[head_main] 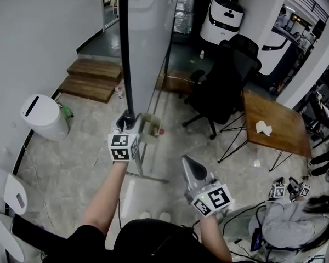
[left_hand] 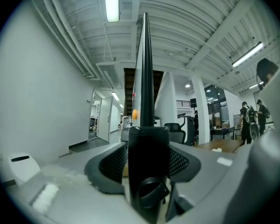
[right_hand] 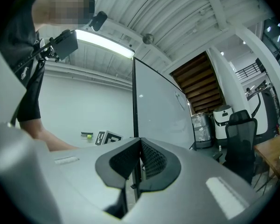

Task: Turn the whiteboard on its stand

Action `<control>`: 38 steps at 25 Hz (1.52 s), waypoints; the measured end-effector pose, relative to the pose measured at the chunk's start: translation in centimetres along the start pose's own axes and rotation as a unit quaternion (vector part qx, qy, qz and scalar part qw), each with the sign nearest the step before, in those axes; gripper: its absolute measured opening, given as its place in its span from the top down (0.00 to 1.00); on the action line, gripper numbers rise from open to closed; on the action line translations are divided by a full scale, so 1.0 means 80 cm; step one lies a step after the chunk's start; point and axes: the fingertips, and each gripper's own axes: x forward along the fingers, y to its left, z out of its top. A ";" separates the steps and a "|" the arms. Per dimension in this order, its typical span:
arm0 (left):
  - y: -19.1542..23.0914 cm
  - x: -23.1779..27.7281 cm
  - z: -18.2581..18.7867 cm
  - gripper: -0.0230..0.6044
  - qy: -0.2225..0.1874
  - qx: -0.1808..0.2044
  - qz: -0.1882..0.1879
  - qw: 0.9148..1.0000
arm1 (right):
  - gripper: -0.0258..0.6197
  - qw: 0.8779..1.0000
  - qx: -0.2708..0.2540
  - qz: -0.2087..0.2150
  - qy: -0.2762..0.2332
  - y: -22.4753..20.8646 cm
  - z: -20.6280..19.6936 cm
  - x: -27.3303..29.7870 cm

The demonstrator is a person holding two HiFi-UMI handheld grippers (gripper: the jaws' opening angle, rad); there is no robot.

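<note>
The whiteboard (head_main: 148, 26) stands upright on the floor straight ahead of you, seen edge-on. It is tall and broad, with a smooth, glossy face. Judge it stiff but top-heavy on its thin metal stand (head_main: 151, 177), so it may swing or tip if you shove it. Don't press on the slick panel. Take it by the black frame post (left_hand: 147, 143), which looks matte, square-edged and rigid. Your left gripper (head_main: 129, 119) is there, its ribbed fingers (left_hand: 113, 164) clamped on either side of the post, close by a round black knob (left_hand: 151, 190). Your right gripper (head_main: 193, 166) hangs free nearby, its fingers pressed together on nothing.
</note>
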 end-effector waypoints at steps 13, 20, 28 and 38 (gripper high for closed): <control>-0.005 0.000 0.001 0.69 0.001 0.004 0.003 1.000 | 0.95 1.000 0.007 -0.014 0.000 0.013 -0.006 -0.042; -0.010 0.008 -0.003 0.69 0.010 0.000 0.004 1.000 | 0.95 1.000 0.002 -0.018 -0.008 0.007 0.001 -0.062; -0.021 -0.021 -0.002 0.69 0.012 0.000 0.010 1.000 | 0.95 1.000 0.003 -0.023 -0.012 0.012 0.006 -0.084; -0.036 -0.067 -0.006 0.69 0.012 -0.002 0.009 1.000 | 0.95 1.000 0.004 -0.018 -0.015 0.018 0.007 -0.081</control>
